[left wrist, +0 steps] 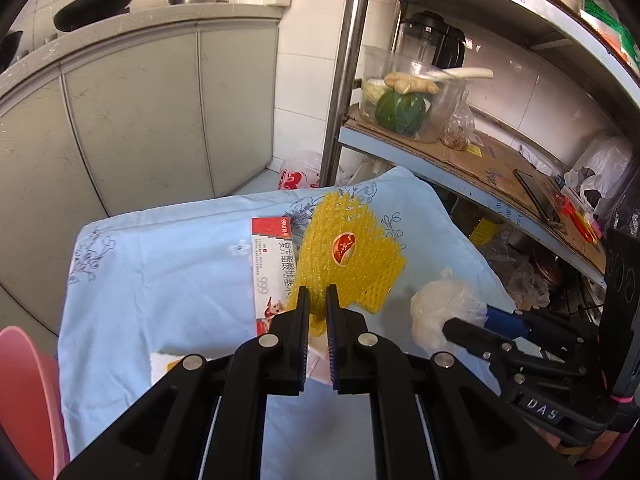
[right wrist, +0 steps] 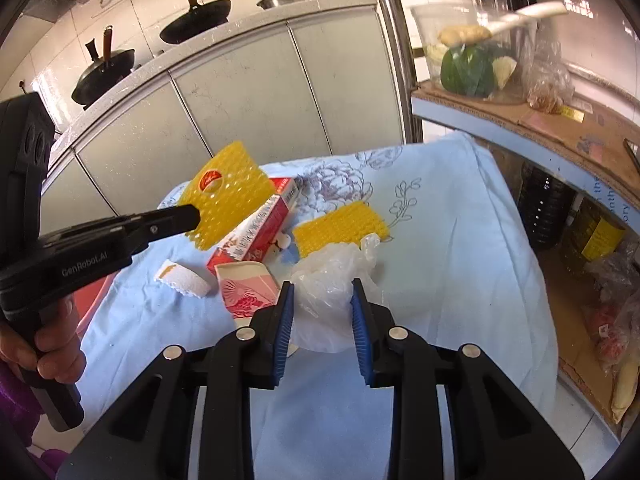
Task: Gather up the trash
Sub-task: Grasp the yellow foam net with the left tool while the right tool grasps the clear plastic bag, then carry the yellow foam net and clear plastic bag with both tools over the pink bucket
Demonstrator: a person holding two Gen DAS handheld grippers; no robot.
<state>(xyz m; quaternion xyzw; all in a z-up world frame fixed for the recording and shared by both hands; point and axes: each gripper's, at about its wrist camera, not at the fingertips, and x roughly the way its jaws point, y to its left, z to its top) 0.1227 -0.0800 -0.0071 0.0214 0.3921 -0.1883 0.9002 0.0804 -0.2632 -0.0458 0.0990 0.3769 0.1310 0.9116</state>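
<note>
A: Trash lay on the blue cloth [right wrist: 460,216]. Left gripper [left wrist: 318,300] was clamped on a yellow foam net [left wrist: 352,252], lifted clear.

B: Right gripper [right wrist: 322,300] straddled the plastic bag [right wrist: 332,276], pads not visibly pressing. Risk: flimsy film slipping free. Only the right view showed a second net [right wrist: 344,226] and torn wrapper [right wrist: 248,284].
</note>
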